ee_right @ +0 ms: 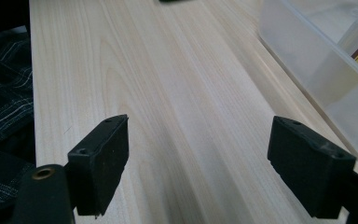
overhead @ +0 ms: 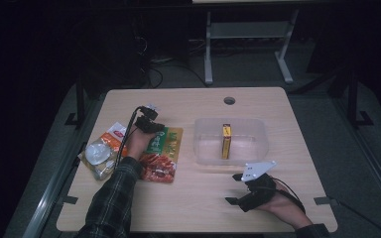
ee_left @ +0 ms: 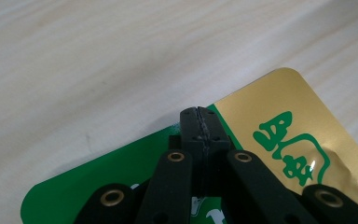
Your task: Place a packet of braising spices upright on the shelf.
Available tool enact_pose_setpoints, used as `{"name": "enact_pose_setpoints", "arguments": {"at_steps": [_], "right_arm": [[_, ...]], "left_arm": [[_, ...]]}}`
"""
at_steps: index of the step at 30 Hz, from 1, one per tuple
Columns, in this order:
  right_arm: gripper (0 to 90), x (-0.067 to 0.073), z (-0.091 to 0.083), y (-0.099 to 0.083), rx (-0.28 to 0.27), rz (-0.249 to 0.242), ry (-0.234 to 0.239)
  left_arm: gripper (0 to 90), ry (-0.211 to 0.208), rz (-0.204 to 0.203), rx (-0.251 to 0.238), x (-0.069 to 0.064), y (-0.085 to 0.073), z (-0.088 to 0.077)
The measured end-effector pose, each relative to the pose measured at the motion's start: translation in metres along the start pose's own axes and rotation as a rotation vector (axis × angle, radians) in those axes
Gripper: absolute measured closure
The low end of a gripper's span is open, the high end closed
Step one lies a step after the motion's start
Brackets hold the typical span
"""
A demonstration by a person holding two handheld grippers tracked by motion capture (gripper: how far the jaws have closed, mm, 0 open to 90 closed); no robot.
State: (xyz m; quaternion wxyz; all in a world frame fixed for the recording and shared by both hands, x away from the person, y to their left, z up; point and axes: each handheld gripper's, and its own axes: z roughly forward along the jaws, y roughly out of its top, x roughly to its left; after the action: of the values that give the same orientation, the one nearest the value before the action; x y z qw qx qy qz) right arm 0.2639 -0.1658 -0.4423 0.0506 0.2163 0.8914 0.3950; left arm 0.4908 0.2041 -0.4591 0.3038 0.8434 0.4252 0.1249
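Jaws of my left gripper are pressed flat together with nothing showing between them, their tips over the green and gold packet, close to its far edge. That packet lies flat on the table toward the left edge, with a picture of red food on its near half. Just beside it, nearer the left edge, sit an orange and white packet and a clear wrapped bundle; whether they touch the green one I cannot tell.

My right gripper rests near the front right corner, its jaws wide apart and holding nothing, only bare wood between them. A clear plastic tub stands on the right half of the table, just beyond that gripper, and a small yellow box stands inside it near the middle.
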Motion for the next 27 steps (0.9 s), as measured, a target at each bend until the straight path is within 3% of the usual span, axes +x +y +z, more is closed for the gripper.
{"name": "enact_pose_setpoints", "arguments": {"at_steps": [12, 16, 17, 22, 27], "right_arm": [[20.0, -0.001, -0.001, 0.000, -0.002, -0.001, -0.007], [20.0, -0.001, -0.001, 0.000, -0.002, -0.002, -0.008], [19.9, -0.001, -0.001, 0.001, -0.002, -0.002, -0.008], [19.9, 0.000, 0.000, 0.001, 0.002, 0.003, -0.011], [19.8, 0.001, 0.000, 0.001, 0.002, 0.000, -0.011]], "left_arm": [[90.0, -0.067, 0.024, -0.006, -0.024, -0.020, -0.014], [90.0, -0.091, 0.039, -0.012, -0.035, -0.026, -0.017], [90.0, -0.093, 0.067, -0.001, -0.041, -0.028, -0.019], [90.0, -0.110, 0.065, -0.007, -0.050, -0.033, -0.022], [90.0, -0.138, 0.098, 0.004, -0.064, -0.038, -0.026]]}}
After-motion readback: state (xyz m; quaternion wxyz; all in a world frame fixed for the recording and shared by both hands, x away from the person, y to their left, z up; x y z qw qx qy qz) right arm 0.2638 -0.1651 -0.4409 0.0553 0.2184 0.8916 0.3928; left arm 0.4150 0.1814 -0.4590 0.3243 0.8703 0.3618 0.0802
